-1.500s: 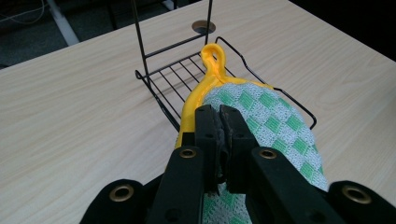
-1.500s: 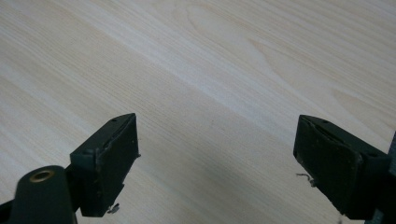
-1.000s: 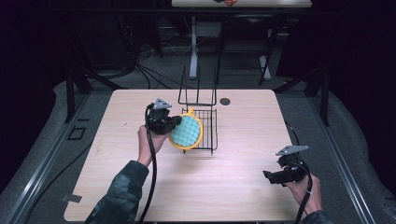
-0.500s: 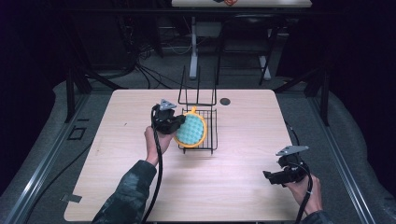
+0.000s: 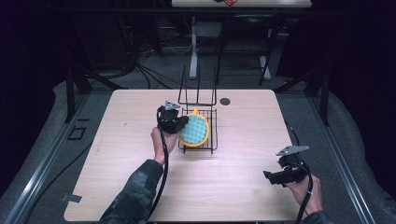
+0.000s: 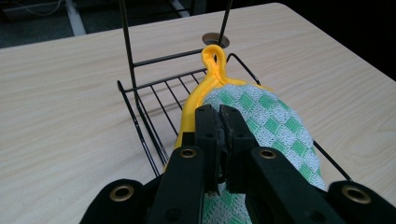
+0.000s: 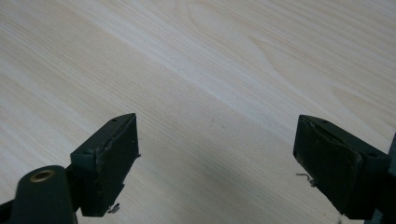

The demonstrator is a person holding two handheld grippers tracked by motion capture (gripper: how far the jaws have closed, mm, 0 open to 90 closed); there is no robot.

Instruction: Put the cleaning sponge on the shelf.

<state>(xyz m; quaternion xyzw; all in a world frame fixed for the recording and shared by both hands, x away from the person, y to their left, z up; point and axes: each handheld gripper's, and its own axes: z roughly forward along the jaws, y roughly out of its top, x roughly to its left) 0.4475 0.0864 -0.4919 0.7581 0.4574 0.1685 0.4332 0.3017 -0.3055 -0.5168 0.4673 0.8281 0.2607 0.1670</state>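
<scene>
A round green-and-white checked pot holder [image 5: 194, 129] with a yellow rim and hanging loop [image 6: 214, 56] is held over a black wire rack [image 5: 210, 140] in the middle of the table. My left gripper [image 5: 181, 125] is shut on the pot holder's [image 6: 271, 121] edge; in the left gripper view its jaws [image 6: 220, 116] press together on the cloth by the yellow rim. The pot holder stands tilted on edge above the rack's flat grid [image 6: 163, 100]. My right gripper [image 5: 268, 176] stays low at the front right of the table, open, with bare wood between its fingers [image 7: 116, 149].
The wire rack has an upright back frame [image 5: 198, 88] on its far side. A small dark round hole [image 5: 225, 101] sits in the tabletop behind the rack. Table legs and cables stand on the floor beyond the far edge [image 5: 191, 91].
My left gripper has carried the pot holder rightward and down, further over the rack. The right gripper has stayed where it was.
</scene>
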